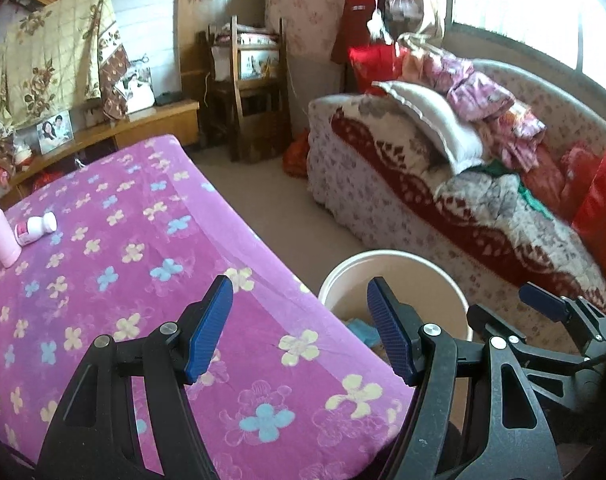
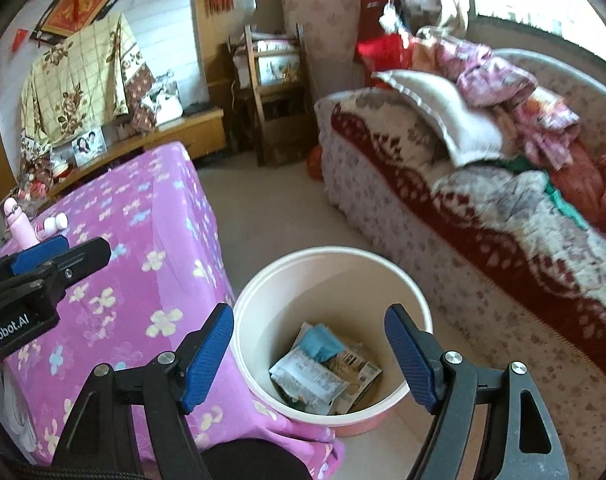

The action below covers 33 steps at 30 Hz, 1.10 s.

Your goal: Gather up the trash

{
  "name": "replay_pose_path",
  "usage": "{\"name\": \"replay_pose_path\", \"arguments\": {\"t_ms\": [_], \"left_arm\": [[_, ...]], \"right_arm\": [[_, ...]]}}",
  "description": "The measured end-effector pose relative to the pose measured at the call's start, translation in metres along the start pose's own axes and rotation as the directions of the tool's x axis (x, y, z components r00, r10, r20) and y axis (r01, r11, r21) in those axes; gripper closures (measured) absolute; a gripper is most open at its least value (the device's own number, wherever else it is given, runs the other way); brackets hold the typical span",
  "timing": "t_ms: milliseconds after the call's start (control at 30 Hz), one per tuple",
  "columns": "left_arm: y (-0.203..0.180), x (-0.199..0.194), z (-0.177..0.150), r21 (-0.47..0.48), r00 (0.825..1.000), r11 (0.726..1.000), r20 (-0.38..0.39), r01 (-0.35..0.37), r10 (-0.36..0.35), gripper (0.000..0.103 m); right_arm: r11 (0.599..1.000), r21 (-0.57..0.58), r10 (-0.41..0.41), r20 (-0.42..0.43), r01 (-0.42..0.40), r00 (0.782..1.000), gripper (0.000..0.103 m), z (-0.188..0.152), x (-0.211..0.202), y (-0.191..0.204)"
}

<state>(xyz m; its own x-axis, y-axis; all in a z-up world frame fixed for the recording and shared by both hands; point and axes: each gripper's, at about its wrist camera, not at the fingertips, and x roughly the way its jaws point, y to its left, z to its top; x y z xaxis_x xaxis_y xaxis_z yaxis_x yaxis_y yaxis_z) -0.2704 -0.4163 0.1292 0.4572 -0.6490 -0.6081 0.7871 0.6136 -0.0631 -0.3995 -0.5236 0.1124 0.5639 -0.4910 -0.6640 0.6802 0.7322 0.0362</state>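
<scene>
Bench [image 1: 123, 240] under purple flowered cloth carried a pink bottle [image 1: 1, 236] and white bottle [image 1: 35, 228] at far left. Left gripper [image 1: 299, 312] jaws wide, empty. Bucket [image 2: 263, 288] on floor beside bench held wrappers [image 2: 323, 372]. Right gripper [image 2: 309, 344] above it, jaws wide, empty

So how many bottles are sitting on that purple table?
2. A pink bottle stands upright near the far edge, and a white bottle lies on its side right beside it. More may sit out of view.
</scene>
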Motion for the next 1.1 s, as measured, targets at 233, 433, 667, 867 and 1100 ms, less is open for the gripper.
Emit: {"name": "replay_pose_path", "arguments": {"t_ms": [233,433,667,867,1100], "left_arm": [[0.004,-0.033,0.0,-0.035,0.996,0.998,0.08,0.051,-0.048,0.034],[0.011,-0.054,0.0,-0.043,0.991,0.997,0.119,0.071,-0.066,0.034],[0.012,-0.068,-0.001,-0.034,0.985,0.997,0.16,0.069,-0.063,0.029],[0.013,-0.071,-0.001,-0.03,0.985,0.997,0.161,0.069,-0.064,0.029],[0.012,-0.074,-0.001,-0.02,0.983,0.997,0.168,0.072,-0.068,0.029]], "right_arm": [[0.999,0.007,-0.038,0.118,0.038,0.992,0.016,0.006,-0.048,0.007],[0.999,0.002,-0.045,0.159,0.045,0.986,0.016,0.008,-0.071,0.015],[0.999,-0.006,-0.046,0.205,0.048,0.978,0.013,0.012,-0.089,0.021],[0.999,-0.005,-0.051,0.236,0.053,0.971,0.012,0.014,-0.1,0.022],[0.999,-0.004,-0.05,0.239,0.052,0.97,0.011,0.015,-0.102,0.023]]}}
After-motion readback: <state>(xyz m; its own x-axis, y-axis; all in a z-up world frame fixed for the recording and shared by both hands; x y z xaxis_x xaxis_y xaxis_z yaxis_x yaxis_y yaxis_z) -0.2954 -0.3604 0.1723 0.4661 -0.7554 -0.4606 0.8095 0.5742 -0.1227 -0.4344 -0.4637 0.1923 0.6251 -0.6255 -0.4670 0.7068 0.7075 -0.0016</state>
